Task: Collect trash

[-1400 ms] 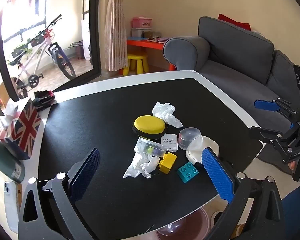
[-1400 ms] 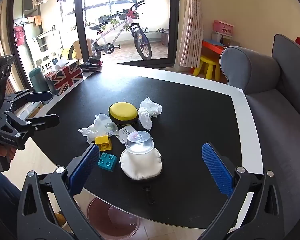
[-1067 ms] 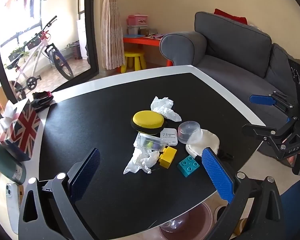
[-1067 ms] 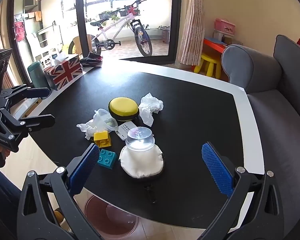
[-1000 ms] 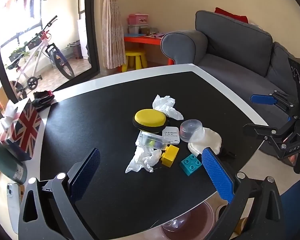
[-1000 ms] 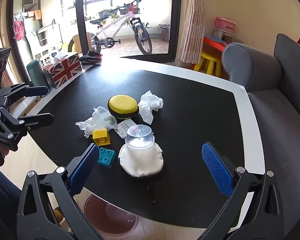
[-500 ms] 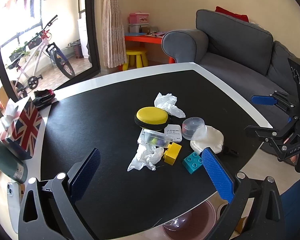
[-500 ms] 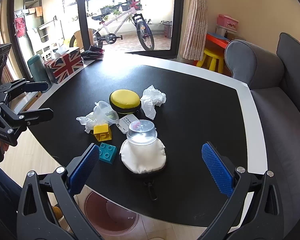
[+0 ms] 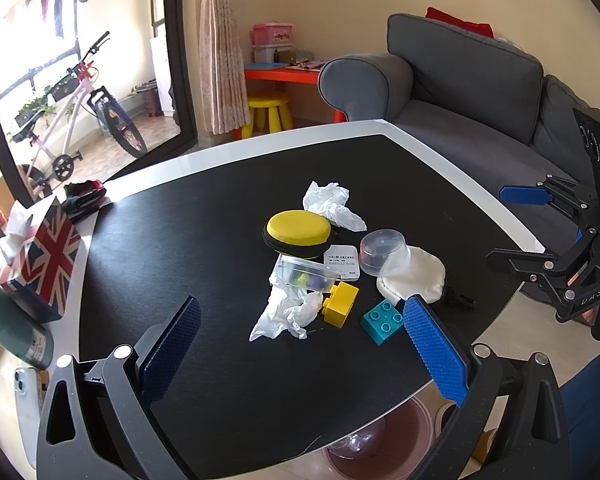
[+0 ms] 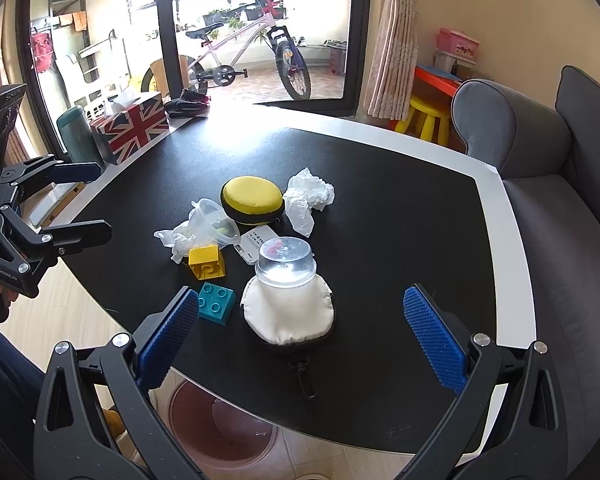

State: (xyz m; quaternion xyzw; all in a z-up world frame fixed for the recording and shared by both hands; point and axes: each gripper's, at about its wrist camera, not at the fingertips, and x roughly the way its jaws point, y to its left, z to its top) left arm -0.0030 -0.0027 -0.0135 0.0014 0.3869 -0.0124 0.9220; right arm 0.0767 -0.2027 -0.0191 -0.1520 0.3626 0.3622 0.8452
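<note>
On the black table (image 9: pixel 204 240) lie two crumpled white tissues: one (image 9: pixel 330 206) behind the yellow round case (image 9: pixel 298 229), one (image 9: pixel 290 312) in front under a clear plastic tub (image 9: pixel 306 274). A clear cup (image 9: pixel 382 246) stands upside down on a white pouch (image 9: pixel 418 276). A pink bin (image 10: pixel 216 420) stands on the floor under the table's near edge. My left gripper (image 9: pixel 304 350) is open and empty, in front of the near tissue. My right gripper (image 10: pixel 302 338) is open and empty, in front of the white pouch (image 10: pixel 288 312).
A yellow brick (image 9: pixel 340 300), a teal brick (image 9: pixel 382 320) and a white card (image 9: pixel 342 262) lie in the pile. A Union Jack tissue box (image 9: pixel 44 256) and a green bottle (image 9: pixel 12 328) stand at the left edge. A grey sofa (image 9: pixel 460 88) is behind.
Both grippers have drifted slightly; the pile sits a little further right and closer in the left view. Both stay open and empty.
</note>
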